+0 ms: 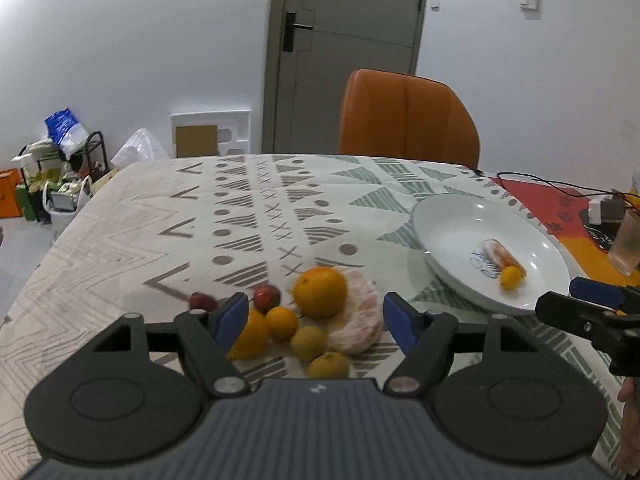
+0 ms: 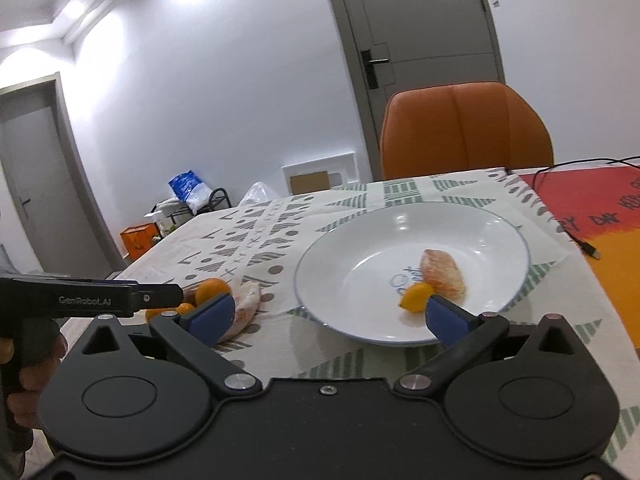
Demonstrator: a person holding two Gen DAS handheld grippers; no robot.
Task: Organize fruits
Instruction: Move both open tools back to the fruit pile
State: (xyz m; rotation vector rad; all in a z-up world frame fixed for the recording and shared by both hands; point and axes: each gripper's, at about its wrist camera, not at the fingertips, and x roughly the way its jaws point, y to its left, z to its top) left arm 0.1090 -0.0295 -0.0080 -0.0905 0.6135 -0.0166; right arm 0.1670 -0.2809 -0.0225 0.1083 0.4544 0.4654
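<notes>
Just beyond the left gripper [image 1: 310, 322], part-open and empty, the fruit pile's orange [image 1: 320, 291] lies nearest it; the white plate [image 1: 448, 216] sits right, before the wide-open, empty right gripper [image 2: 328, 316].

The left tool [image 1: 312, 322] is hovering with its jaws apart over a fruit pile on the desk [image 1: 120, 240]: an orange [image 1: 320, 292] is leaning on a peeled pomelo piece [image 1: 358, 316]. To the right, a white plate [image 1: 448, 224] is holding a kumquat [image 1: 511, 277].
</notes>
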